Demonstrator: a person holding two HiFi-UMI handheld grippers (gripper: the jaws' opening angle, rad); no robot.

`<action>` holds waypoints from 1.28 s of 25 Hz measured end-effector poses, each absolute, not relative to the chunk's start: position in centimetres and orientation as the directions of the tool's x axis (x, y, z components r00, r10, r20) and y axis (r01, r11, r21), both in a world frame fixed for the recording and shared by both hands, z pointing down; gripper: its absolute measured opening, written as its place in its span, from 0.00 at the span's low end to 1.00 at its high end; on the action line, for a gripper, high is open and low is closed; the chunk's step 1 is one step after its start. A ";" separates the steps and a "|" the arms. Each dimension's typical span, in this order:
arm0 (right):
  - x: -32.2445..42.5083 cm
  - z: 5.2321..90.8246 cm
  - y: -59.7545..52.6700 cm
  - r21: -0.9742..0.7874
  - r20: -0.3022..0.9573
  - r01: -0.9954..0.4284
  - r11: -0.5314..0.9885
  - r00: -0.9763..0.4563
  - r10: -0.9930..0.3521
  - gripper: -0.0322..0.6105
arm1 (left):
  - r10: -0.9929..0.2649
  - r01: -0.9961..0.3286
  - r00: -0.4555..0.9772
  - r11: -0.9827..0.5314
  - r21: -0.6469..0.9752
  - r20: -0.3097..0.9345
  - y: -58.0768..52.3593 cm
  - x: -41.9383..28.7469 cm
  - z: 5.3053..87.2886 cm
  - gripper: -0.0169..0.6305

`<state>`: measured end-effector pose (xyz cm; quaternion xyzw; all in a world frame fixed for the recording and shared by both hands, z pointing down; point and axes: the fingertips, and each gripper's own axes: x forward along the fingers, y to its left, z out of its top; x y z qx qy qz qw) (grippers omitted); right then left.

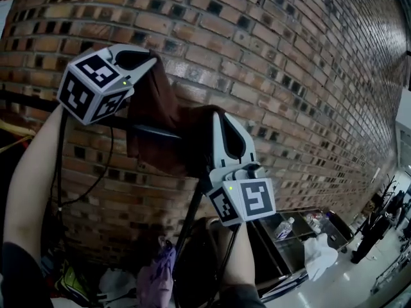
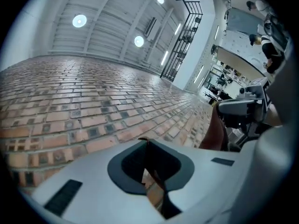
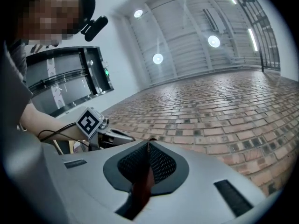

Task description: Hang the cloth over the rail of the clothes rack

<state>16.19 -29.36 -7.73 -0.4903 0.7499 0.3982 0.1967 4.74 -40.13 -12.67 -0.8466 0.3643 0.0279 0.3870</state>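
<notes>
Up against the red brick wall point(image 1: 289, 56), the person holds both grippers raised, with a dark reddish-brown cloth point(image 1: 160, 117) hanging between them. The left gripper point(image 1: 154, 59) is the higher of the two in the head view, at upper left. Its black-and-white marker cube point(image 1: 95, 86) faces the camera, and its tips meet the upper left part of the cloth. In the left gripper view its jaws stand together, with only a thin brown edge of fabric pinched in the seam between them. More of the cloth hangs off to the right there, beside the other gripper.

The right gripper point(image 1: 216, 115) sits lower and to the right, pointing upward, and it has the cloth's other upper edge. In the right gripper view its jaws are likewise closed on the fabric, a reddish strip of it running down between the dark textured pads point(image 3: 161, 164).

A thin black metal rail point(image 1: 157, 132) of the clothes rack shows as a level bar crossing in front of the cloth's hanging part, between the two grippers. Whether the fabric touches it I cannot tell. Below the right gripper a black upright pole point(image 1: 191, 213) slants down. Near its foot lies a purple garment point(image 1: 157, 276), and a clear plastic bottle point(image 1: 286, 227) lies off to the lower right.
</notes>
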 end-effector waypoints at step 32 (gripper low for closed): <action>6.4 0.4 -29.3 0.350 -0.701 -0.873 0.339 -0.484 -0.523 0.10 | -0.594 -0.780 0.548 -0.108 -0.617 -0.589 -33.3 -16.5 -0.3 0.05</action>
